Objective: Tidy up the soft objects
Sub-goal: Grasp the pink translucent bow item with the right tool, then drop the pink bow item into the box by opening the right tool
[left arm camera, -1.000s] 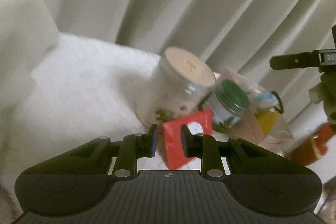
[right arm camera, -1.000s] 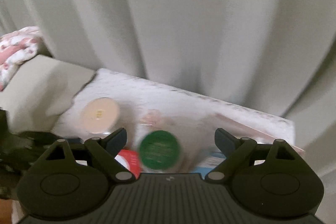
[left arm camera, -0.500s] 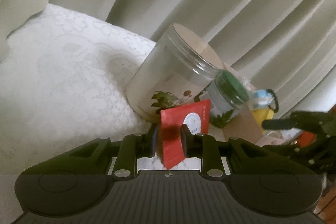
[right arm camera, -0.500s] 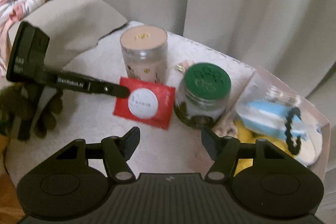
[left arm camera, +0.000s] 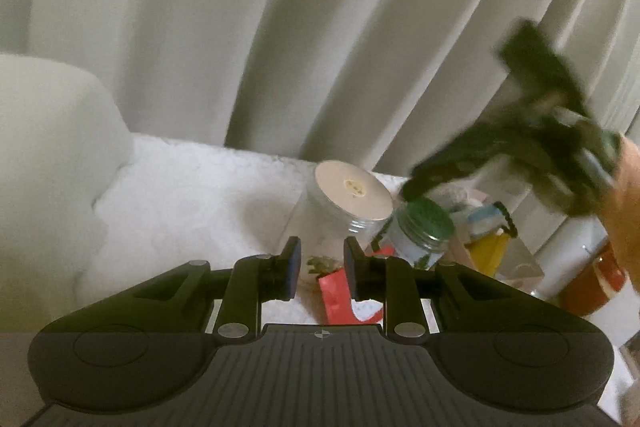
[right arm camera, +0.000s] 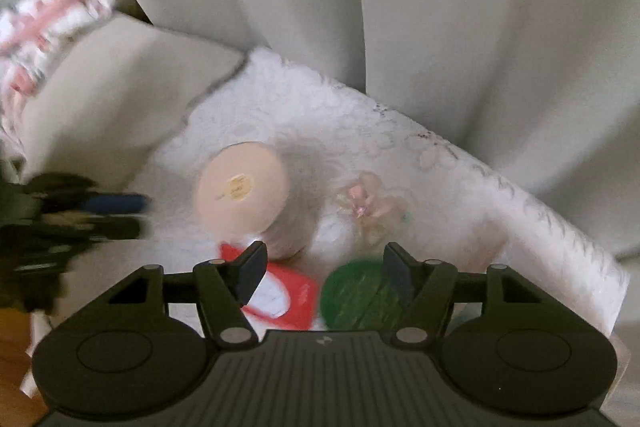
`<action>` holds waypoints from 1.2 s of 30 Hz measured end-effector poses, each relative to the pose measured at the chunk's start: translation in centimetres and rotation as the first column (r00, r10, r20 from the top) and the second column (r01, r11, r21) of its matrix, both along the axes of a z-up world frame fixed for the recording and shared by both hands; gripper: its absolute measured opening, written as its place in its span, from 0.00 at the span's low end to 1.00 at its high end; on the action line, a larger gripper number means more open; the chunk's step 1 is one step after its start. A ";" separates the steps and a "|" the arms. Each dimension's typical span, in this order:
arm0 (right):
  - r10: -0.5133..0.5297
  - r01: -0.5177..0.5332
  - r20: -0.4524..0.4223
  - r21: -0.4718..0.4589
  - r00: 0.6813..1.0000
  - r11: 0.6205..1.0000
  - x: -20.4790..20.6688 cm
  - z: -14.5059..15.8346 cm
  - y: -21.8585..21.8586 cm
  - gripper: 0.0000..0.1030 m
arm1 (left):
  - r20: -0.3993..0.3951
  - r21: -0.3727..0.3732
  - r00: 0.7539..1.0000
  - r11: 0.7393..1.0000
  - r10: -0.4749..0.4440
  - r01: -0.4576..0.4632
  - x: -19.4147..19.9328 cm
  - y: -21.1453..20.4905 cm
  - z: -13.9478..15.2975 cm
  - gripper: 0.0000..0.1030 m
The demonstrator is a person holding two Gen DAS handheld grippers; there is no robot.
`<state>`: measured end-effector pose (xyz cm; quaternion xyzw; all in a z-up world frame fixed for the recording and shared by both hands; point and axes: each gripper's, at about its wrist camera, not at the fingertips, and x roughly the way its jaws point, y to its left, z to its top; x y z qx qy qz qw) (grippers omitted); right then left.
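A red packet with a white round label lies on the white lace cloth, in front of a tall clear jar with a beige lid. My left gripper is open and empty, just above and behind the packet. My right gripper is open and empty above the packet and a green-lidded jar. The right gripper shows blurred in the left wrist view. The left gripper shows blurred in the right wrist view.
A clear box at the right holds yellow and blue soft items. A pink bow-like trinket lies behind the green jar. A beige cushion is at the left, with pink-patterned fabric beyond. Curtains hang behind.
My left gripper let go of the red packet, opened and pulled back; the packet now lies on the cloth. My right gripper moved forward over the jars.
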<state>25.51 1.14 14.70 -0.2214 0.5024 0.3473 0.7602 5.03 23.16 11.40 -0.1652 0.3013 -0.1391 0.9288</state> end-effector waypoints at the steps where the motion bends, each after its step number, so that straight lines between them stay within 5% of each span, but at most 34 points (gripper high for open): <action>1: 0.014 -0.014 -0.002 -0.045 1.000 0.999 0.8 -0.7 1.0 0.63 | -0.005 -0.002 1.000 1.000 -0.011 0.011 0.0 -0.1 -0.4 0.25; 4: 0.035 -0.040 -0.037 -0.121 0.999 0.992 3.0 -3.0 3.4 0.60 | -0.048 -0.023 0.998 0.999 -0.044 0.043 0.6 -0.2 -2.4 0.25; 6: 0.043 -0.055 -0.080 -0.155 0.996 0.986 4.2 -4.6 4.3 0.41 | -0.075 -0.031 0.996 0.998 -0.055 0.053 1.1 -0.2 -3.7 0.25; 7: 0.047 -0.063 -0.095 -0.169 0.994 0.984 4.8 -5.1 4.5 0.39 | -0.083 -0.039 0.994 0.997 -0.064 0.061 1.3 -0.2 -4.3 0.25; 17: 0.070 -0.100 -0.162 -0.187 0.984 0.977 7.4 -8.7 5.1 0.41 | -0.089 -0.098 0.991 0.991 -0.101 0.092 2.7 0.0 -6.4 0.25; 19: 0.031 -0.061 -0.149 -0.197 0.988 0.979 7.6 -8.8 5.0 0.29 | -0.081 -0.102 0.991 0.990 -0.108 0.100 2.8 -0.1 -6.4 0.25; 20: 0.010 -0.038 -0.132 -0.210 0.991 0.977 7.5 -8.5 4.8 0.13 | -0.077 -0.100 0.991 0.990 -0.110 0.102 2.8 -0.2 -6.4 0.25; 23: -0.043 0.028 -0.071 -0.198 0.997 0.980 6.1 -6.7 3.3 0.14 | -0.080 -0.083 0.992 0.992 -0.102 0.095 3.2 -0.9 -6.7 0.25; 26: -0.075 0.074 -0.005 -0.080 0.997 0.994 3.3 -2.3 0.8 0.14 | -0.076 -0.094 0.993 0.992 -0.094 0.087 3.2 -1.3 -6.5 0.25; 30: -0.078 0.072 0.083 0.072 0.993 0.995 -3.0 3.8 -2.8 0.14 | -0.023 -0.090 0.992 0.989 -0.122 0.119 2.2 -2.4 -4.6 0.25; 36: -0.128 0.088 0.240 0.172 0.962 0.981 -10.8 9.2 -8.7 0.14 | -0.013 -0.027 0.992 0.992 -0.127 0.127 0.7 -5.2 -2.0 0.25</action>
